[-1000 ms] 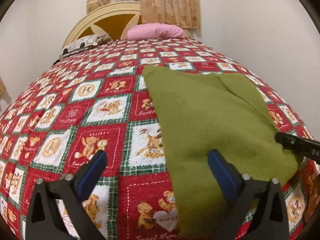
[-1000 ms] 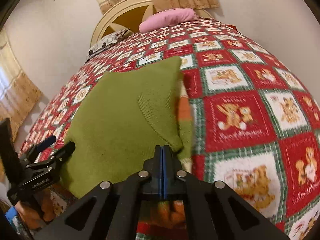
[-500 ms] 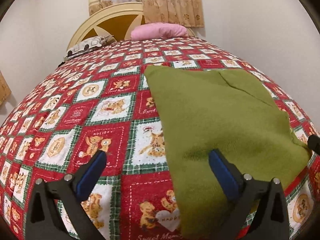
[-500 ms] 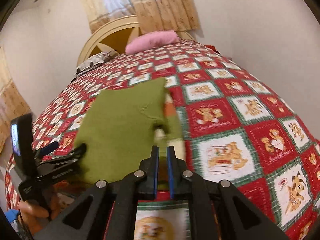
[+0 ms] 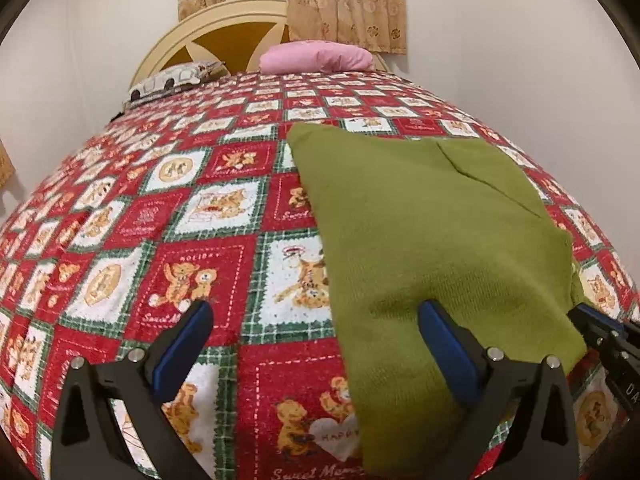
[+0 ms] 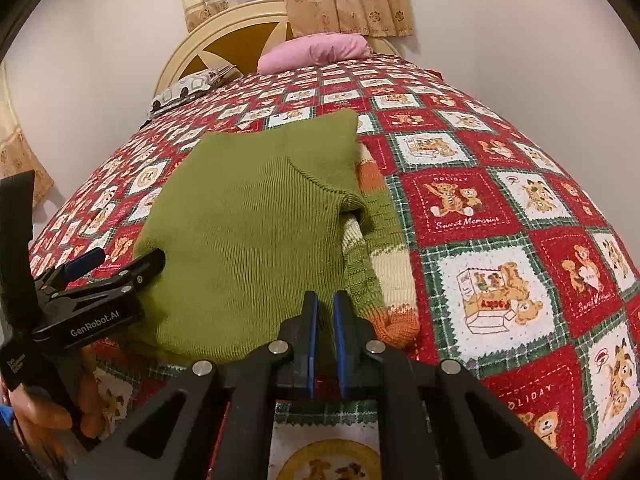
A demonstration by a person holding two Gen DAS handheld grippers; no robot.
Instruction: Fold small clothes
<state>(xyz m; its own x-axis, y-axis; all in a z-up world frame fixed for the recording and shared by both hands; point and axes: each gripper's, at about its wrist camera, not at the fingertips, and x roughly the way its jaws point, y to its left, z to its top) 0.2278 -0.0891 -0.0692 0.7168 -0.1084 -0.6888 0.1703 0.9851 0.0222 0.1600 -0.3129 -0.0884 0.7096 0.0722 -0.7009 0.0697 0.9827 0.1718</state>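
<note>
A folded green knit sweater (image 5: 420,220) lies flat on the bed's right half; in the right wrist view the sweater (image 6: 248,232) shows a striped orange, cream and green layer (image 6: 372,216) sticking out under its right edge. My left gripper (image 5: 312,308) is wide open and holds nothing, its right finger (image 5: 444,344) over the sweater's near left edge. My right gripper (image 6: 325,300) hovers at the sweater's near edge, its pads a narrow gap apart with nothing between them. The left gripper (image 6: 128,258) sits at the sweater's near left corner.
A red, white and green teddy-bear quilt (image 5: 180,208) covers the bed. A pink pillow (image 5: 316,56) and a patterned cushion (image 5: 176,78) lie by the cream headboard (image 5: 224,24). Walls stand close on both sides. A hand (image 6: 48,412) holds the left gripper.
My right gripper, shut at the sweater's near edge before, has parted its pads slightly and drawn back from the cloth. The left gripper has stayed put, open.
</note>
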